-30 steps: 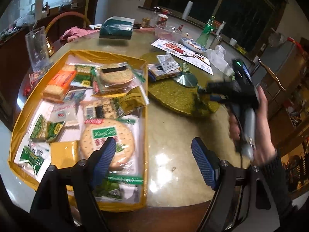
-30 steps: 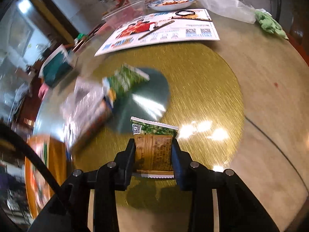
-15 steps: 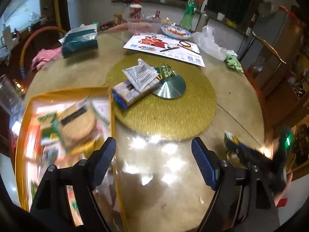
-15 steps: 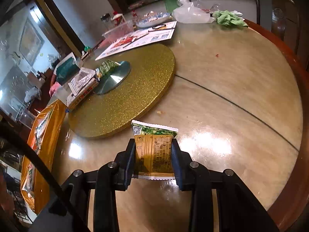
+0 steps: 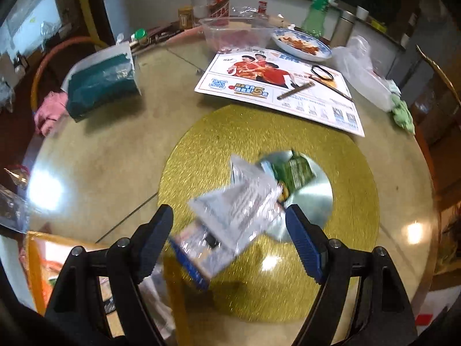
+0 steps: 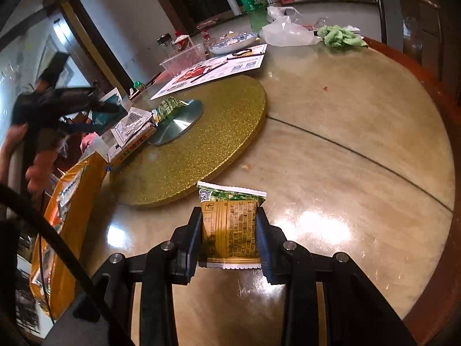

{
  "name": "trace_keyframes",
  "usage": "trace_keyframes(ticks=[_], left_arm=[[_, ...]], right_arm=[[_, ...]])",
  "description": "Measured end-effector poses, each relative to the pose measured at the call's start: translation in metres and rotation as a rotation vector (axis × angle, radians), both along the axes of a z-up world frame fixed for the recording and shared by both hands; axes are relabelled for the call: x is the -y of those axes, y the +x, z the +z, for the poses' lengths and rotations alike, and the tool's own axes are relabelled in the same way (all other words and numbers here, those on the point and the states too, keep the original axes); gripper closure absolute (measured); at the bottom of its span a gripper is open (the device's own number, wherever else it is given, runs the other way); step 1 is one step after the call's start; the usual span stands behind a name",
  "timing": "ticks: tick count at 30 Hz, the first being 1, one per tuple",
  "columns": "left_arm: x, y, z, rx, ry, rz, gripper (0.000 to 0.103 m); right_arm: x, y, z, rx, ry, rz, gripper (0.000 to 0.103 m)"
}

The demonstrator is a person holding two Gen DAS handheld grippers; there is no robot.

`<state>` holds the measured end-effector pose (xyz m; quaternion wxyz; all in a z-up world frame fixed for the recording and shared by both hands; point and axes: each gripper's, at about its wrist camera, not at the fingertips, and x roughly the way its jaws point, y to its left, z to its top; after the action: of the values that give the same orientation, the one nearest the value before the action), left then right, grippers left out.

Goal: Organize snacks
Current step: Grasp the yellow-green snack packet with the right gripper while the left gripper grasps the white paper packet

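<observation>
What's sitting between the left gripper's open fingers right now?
In the left wrist view, the left gripper frames a silver packet lying on a blue-edged box, untouched.

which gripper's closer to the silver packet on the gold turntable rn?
Left. The left gripper hangs open right over the silver packet, which shows between its fingers. The right gripper is off the turntable, over the bare table, shut on a green-and-gold snack packet.

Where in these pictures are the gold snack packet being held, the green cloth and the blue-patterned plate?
gold snack packet (image 6: 230,227): right wrist view, middle of its printed back, between the fingers.
green cloth (image 6: 341,37): right wrist view, middle of the crumpled heap.
blue-patterned plate (image 5: 322,55): left wrist view, on its near rim.
</observation>
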<state>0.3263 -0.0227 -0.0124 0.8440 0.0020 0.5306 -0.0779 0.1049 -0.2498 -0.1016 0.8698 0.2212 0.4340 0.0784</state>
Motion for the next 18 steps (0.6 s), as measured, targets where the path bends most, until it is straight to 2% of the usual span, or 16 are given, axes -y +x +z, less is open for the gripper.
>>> trace_keyframes(ticks=[3,6,8,10,11,16,17,18], left_arm=[[0.009,0.013,-0.009,-0.038,-0.02,-0.014,0.023],[0.02,0.019,-0.019,-0.041,0.039,-0.037,0.025],[0.022,0.019,-0.025,-0.043,0.046,-0.03,0.037],[0.024,0.014,-0.026,-0.021,0.068,-0.035,0.042],[0.023,0.01,-0.025,-0.003,0.073,-0.028,0.053],[0.027,-0.001,-0.023,0.012,0.109,-0.057,0.066],[0.027,-0.003,-0.022,0.02,0.116,-0.057,0.069],[0.025,-0.006,-0.021,0.023,0.107,-0.046,0.078]], right_arm=[[0.002,-0.001,-0.002,0.003,0.015,-0.006,0.069],[0.006,-0.002,-0.003,0.004,0.021,-0.027,0.069],[0.005,-0.002,-0.003,0.004,0.02,-0.026,0.069],[0.005,-0.002,-0.003,0.007,0.017,-0.026,0.069],[0.004,-0.002,-0.003,0.01,0.018,-0.026,0.069],[0.006,-0.003,-0.002,0.013,0.019,-0.032,0.069],[0.005,-0.003,-0.002,0.012,0.019,-0.029,0.069],[0.005,-0.003,-0.002,0.015,0.018,-0.027,0.069]])
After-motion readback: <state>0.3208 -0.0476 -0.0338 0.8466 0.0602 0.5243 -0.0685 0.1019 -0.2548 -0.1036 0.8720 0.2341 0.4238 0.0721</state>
